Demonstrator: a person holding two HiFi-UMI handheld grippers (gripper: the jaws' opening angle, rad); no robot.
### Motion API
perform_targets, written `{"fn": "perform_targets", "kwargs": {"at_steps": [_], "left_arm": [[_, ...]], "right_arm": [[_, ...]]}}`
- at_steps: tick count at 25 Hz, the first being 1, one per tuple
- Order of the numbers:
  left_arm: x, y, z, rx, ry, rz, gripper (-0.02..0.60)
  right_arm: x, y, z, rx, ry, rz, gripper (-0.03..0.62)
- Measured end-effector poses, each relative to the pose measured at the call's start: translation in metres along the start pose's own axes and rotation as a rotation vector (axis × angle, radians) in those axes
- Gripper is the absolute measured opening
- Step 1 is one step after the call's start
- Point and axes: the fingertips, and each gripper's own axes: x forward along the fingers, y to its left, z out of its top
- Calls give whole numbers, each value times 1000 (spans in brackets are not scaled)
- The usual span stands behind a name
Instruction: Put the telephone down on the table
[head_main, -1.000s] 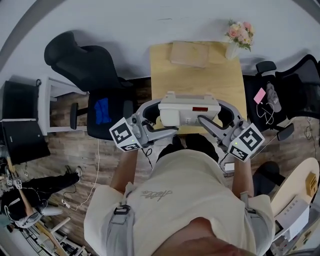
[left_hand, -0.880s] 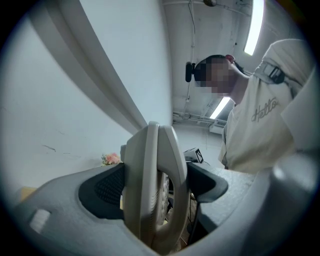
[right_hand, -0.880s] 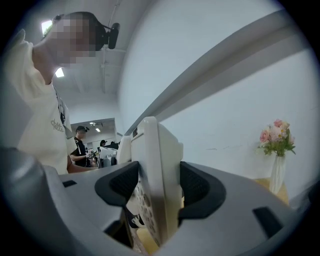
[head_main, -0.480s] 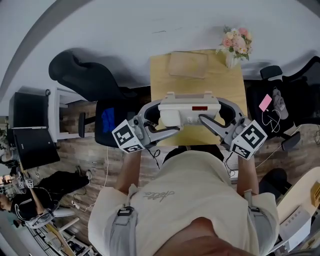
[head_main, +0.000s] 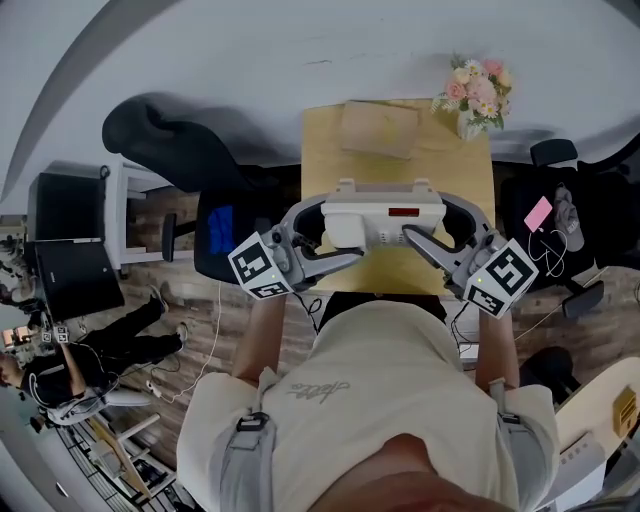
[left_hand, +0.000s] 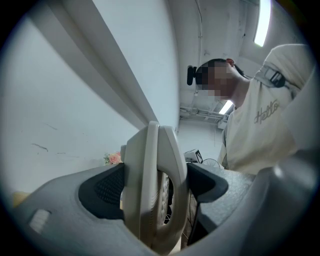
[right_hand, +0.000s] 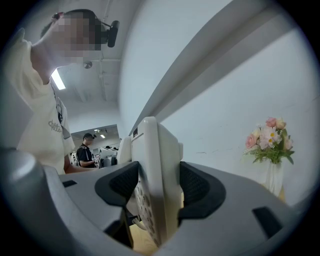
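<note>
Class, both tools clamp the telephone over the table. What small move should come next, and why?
Probably lower the telephone straight down: the left tool and right tool grip its ends, and bare wooden table shows beneath it.

the telephone (head_main: 383, 222) is cream with a small red strip; the table (head_main: 330, 150) is pale wood. the left claw (head_main: 335, 232) and right claw (head_main: 428, 225) are grey with black pads, their cubes patterned black-and-white.
</note>
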Motion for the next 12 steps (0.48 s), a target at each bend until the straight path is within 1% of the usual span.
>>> {"fn": "perform_targets", "kwargs": {"at_steps": [4,12], "left_arm": [[6,2,-4,-23,-3,18,388],[4,9,-8,-39,-5,-5,388]], "right_arm": [[-3,-7,1,-3,7,8,242],[0,-10,-5,16,10,-13,242]]}}
